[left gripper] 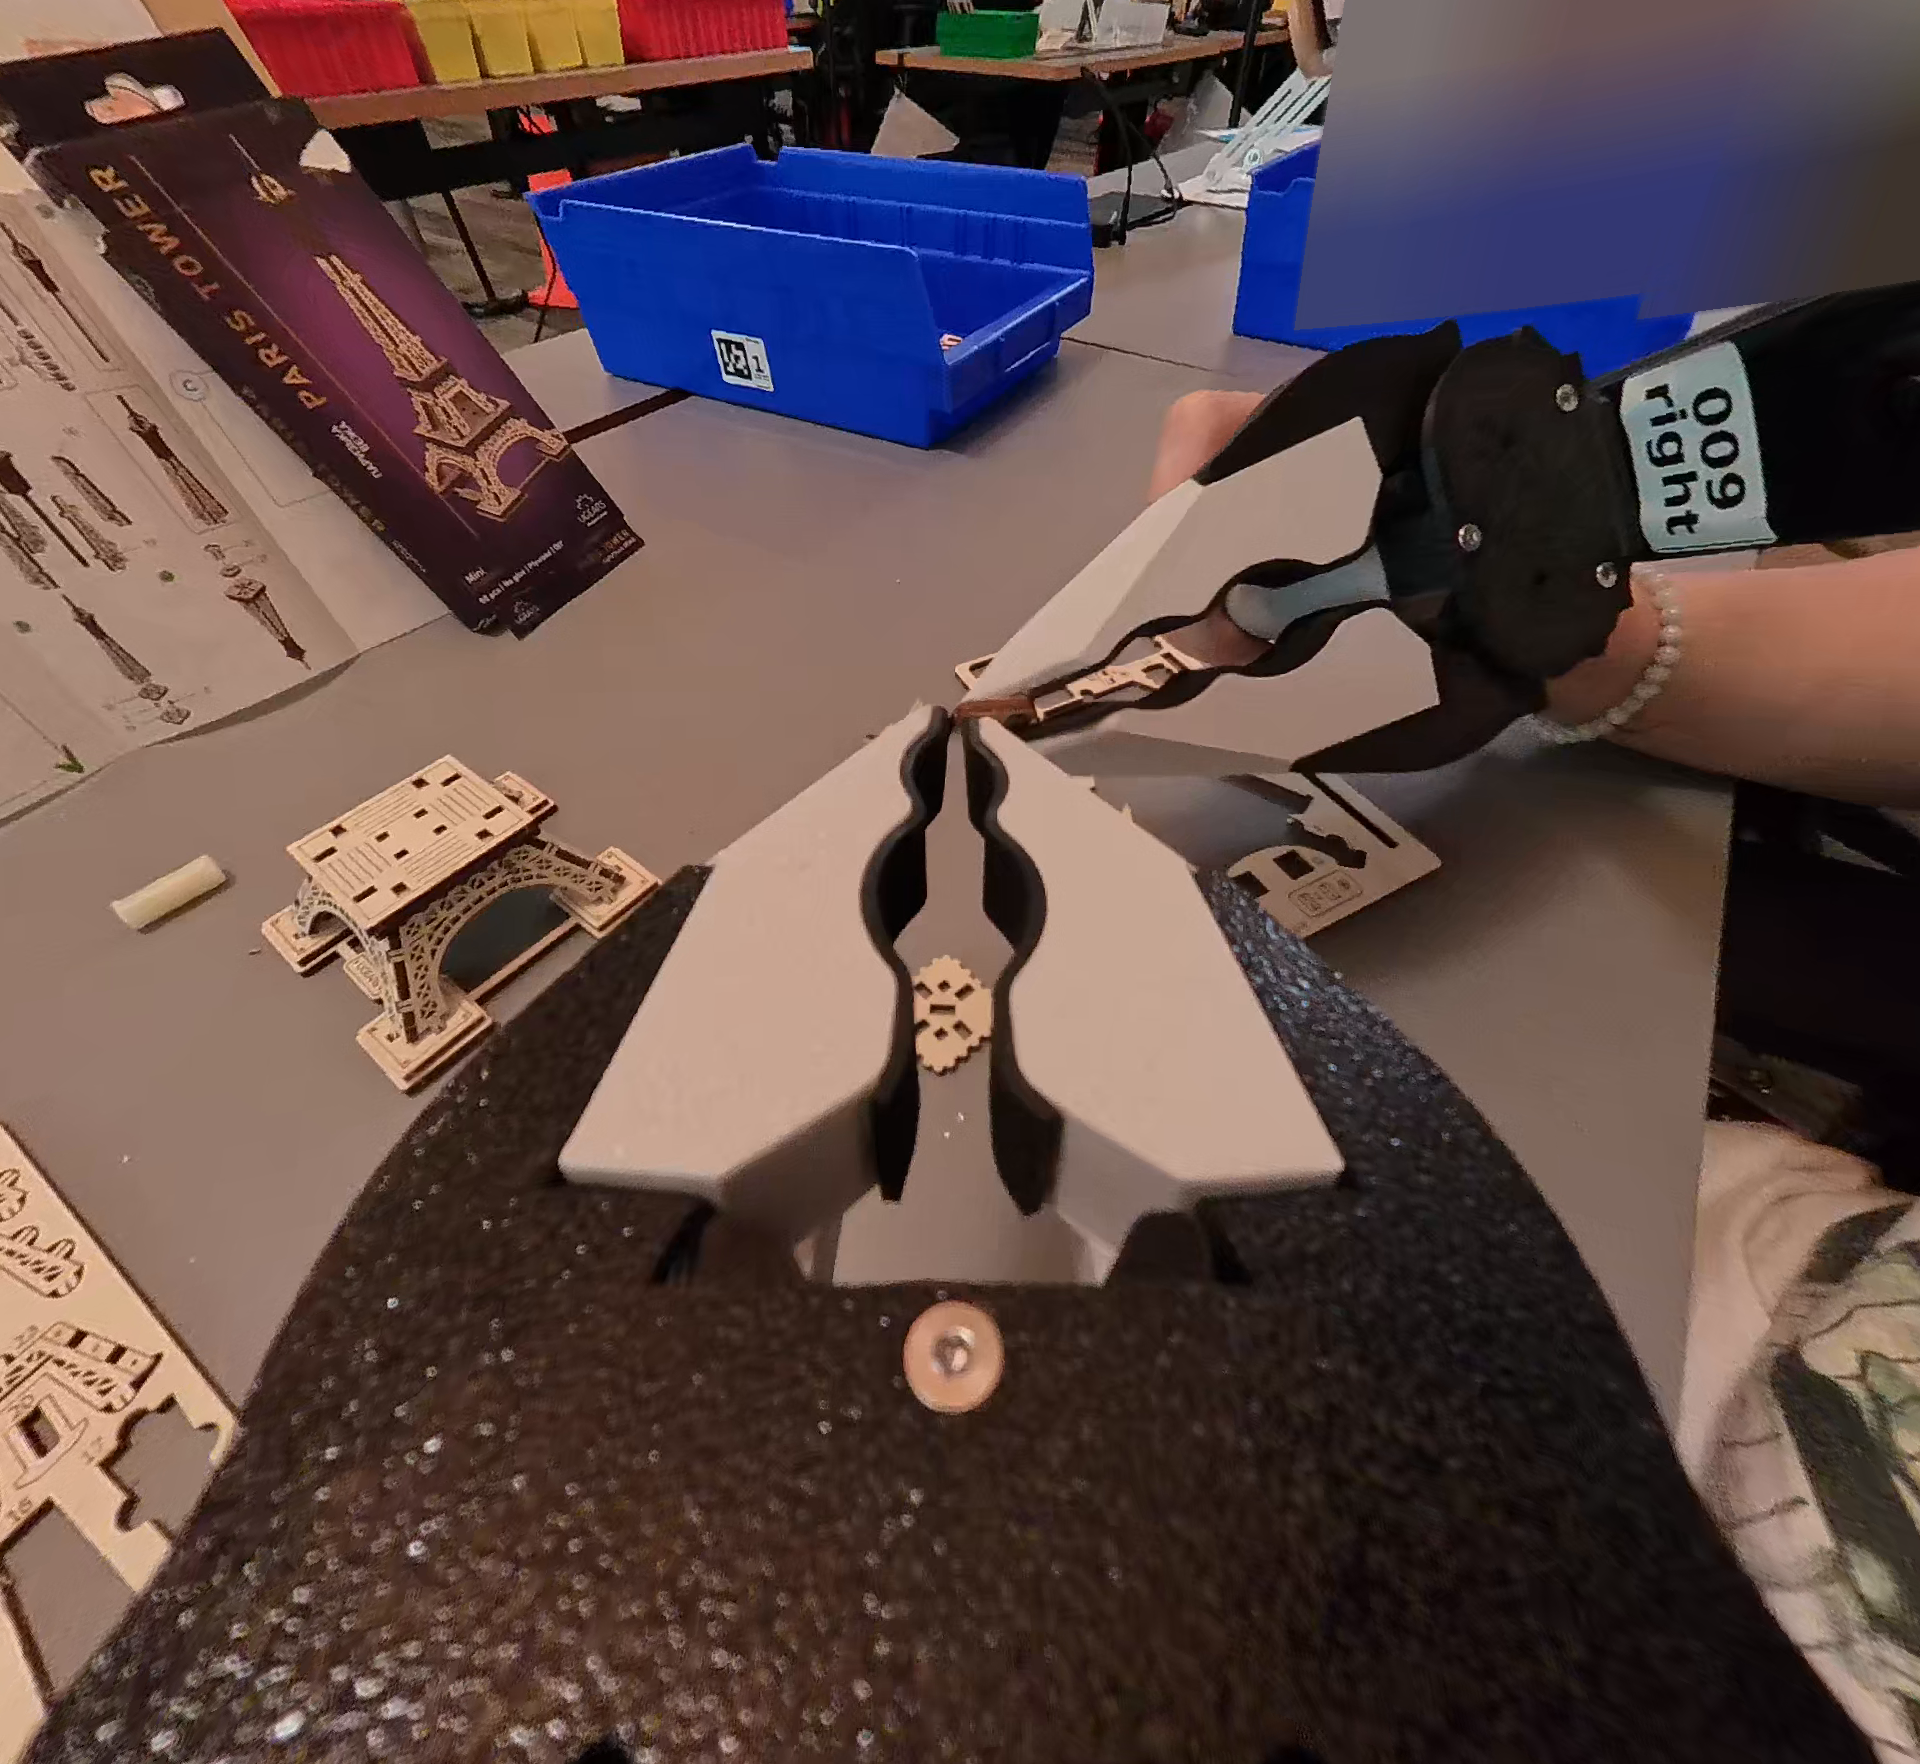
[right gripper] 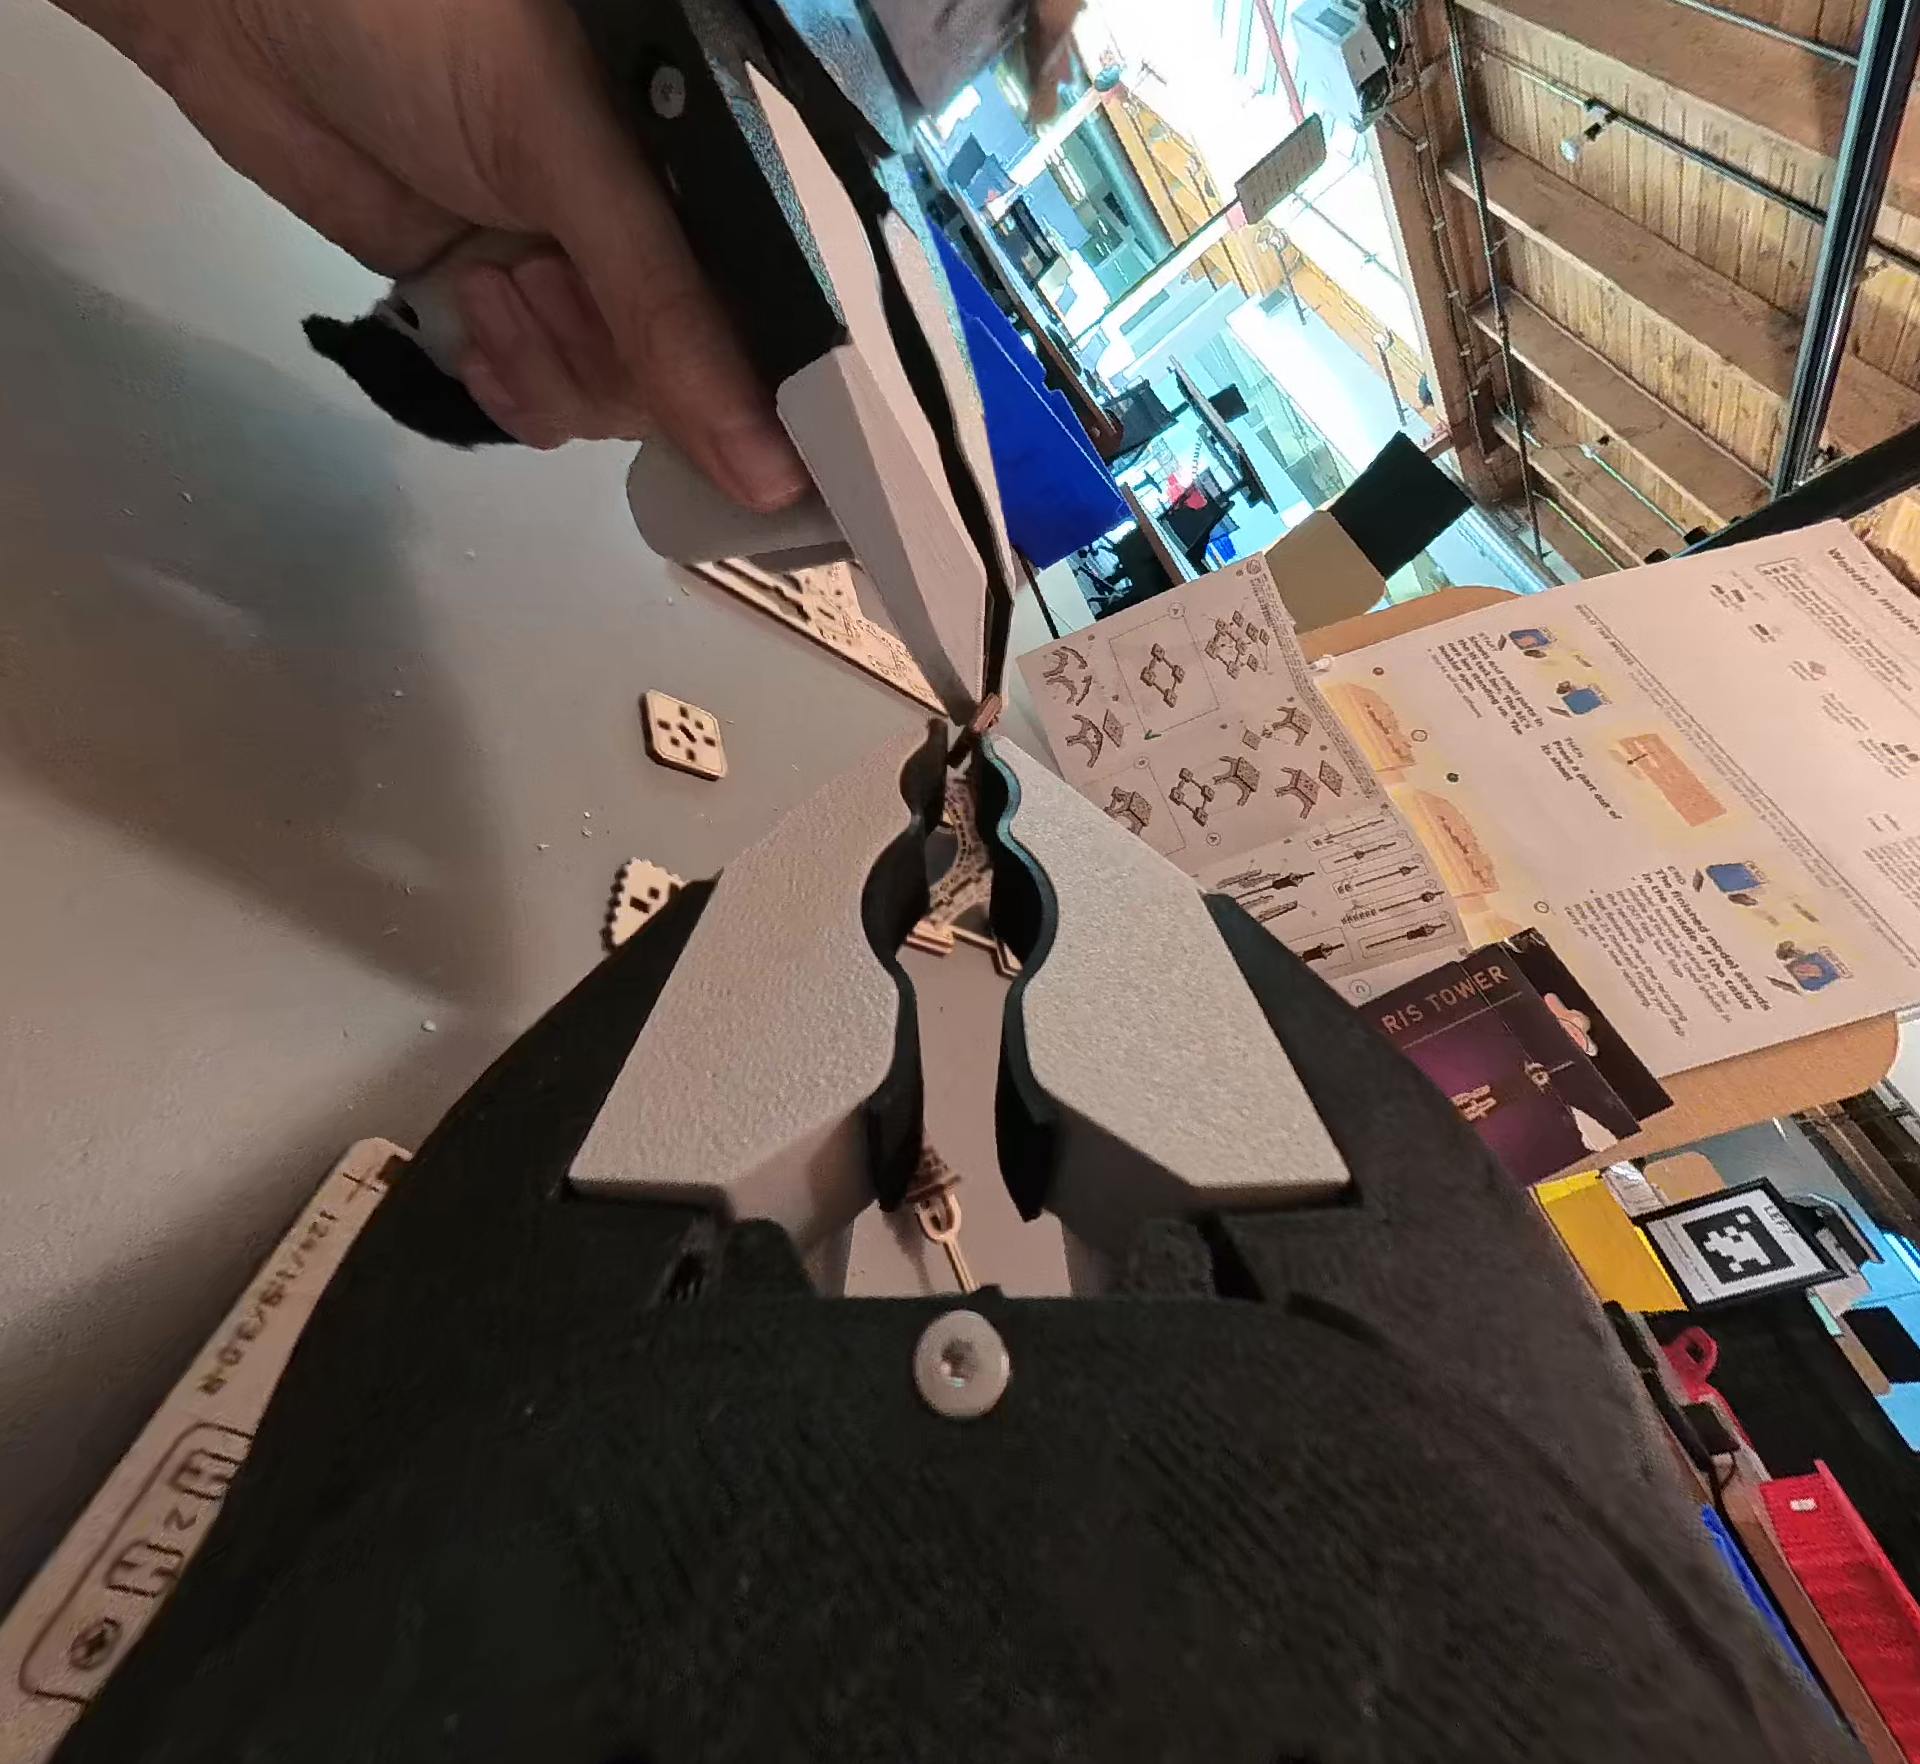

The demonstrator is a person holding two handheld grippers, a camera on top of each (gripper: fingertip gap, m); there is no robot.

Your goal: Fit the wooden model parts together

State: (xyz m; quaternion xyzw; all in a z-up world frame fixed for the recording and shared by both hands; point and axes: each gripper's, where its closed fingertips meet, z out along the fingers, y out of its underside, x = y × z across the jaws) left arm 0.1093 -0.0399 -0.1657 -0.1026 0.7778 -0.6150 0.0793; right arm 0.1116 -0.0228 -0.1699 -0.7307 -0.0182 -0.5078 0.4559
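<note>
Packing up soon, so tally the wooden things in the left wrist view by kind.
Assembled tower base: 1
Punched-out sheets: 2
Small toothed piece: 1
Held lattice strip: 1
Total: 5

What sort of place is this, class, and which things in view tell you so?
Probably a shared workshop or lab, not a home: rows of work tables with red and yellow storage bins, a blue parts bin on the grey table, and exposed wooden ceiling beams.
</note>
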